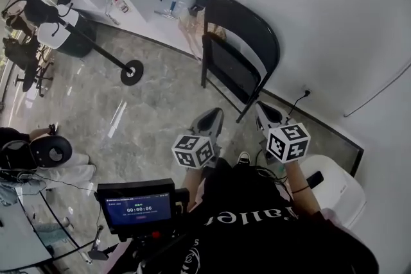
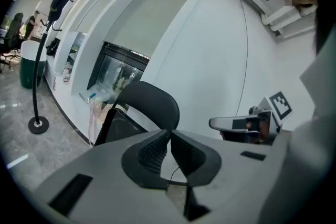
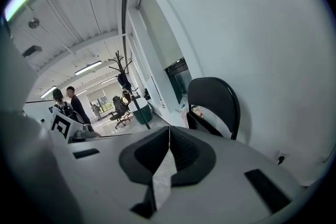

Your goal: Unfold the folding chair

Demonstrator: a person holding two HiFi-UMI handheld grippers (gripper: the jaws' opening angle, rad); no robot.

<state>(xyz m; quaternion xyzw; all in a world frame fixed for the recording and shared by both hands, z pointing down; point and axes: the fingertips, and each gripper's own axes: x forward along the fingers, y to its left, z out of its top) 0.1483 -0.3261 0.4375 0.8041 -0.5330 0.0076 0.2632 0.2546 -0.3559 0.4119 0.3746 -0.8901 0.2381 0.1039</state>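
Against the wall (image 1: 321,22) at twelve o'clock leans the folded chair (image 1: 239,51); the left gripper (image 1: 210,120) and right gripper (image 1: 266,116), jaws together and empty, should open before gripping it.

The left tongs (image 2: 169,135) fill the lower frame, jaws pressed together with nothing between them. Beyond their tips stands the black folding chair (image 2: 151,105) — folded, its rounded back against the white wall (image 2: 210,55). At the right, the right tongs (image 2: 223,123) reach in, marker cube behind them. Far left, a black coat stand (image 2: 40,60) rises from the grey marbled floor (image 2: 26,152) — well apart from the chair.
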